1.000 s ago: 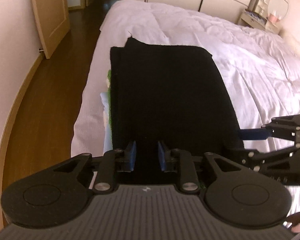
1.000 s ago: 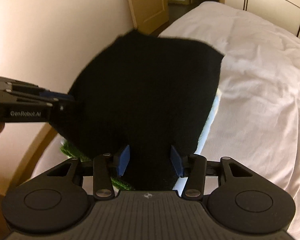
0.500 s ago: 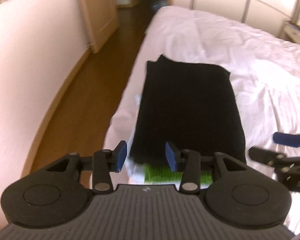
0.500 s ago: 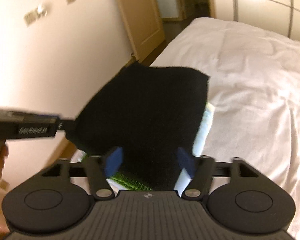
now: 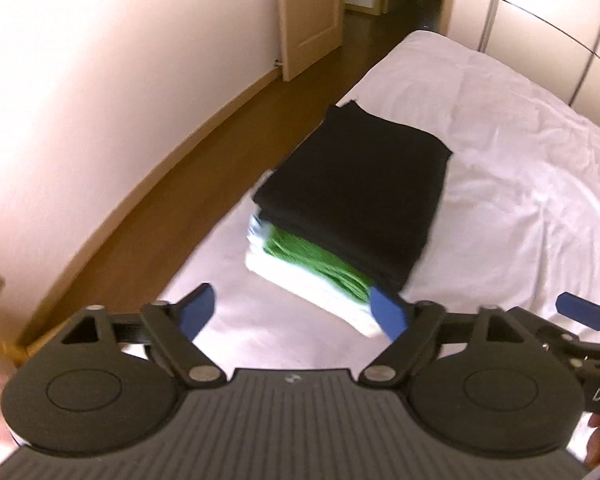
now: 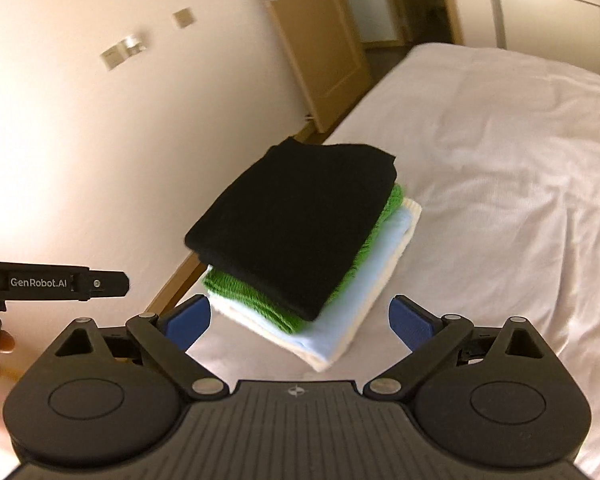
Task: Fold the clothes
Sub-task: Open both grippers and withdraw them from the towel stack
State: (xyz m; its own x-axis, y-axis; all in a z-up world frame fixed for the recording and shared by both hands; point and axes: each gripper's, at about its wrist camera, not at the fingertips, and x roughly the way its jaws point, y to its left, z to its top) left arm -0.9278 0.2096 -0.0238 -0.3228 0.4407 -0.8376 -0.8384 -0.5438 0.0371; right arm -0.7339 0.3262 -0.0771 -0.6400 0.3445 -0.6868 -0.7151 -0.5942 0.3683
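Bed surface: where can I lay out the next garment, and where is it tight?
Widest free patch: the white duvet right of the stack, topped by the black folded garment, out to the wardrobe side. A smaller bare strip lies between the stack and the open right gripper. Tight: the stack sits near the bed's wall-side edge, the left gripper open before it.

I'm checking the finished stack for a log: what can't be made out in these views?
- Pile's underside and full layer count: covered by the black garment in both views.
- Left gripper fingertips: not resolved in the right wrist view.
- Right gripper: cut off by the left wrist view's edge.
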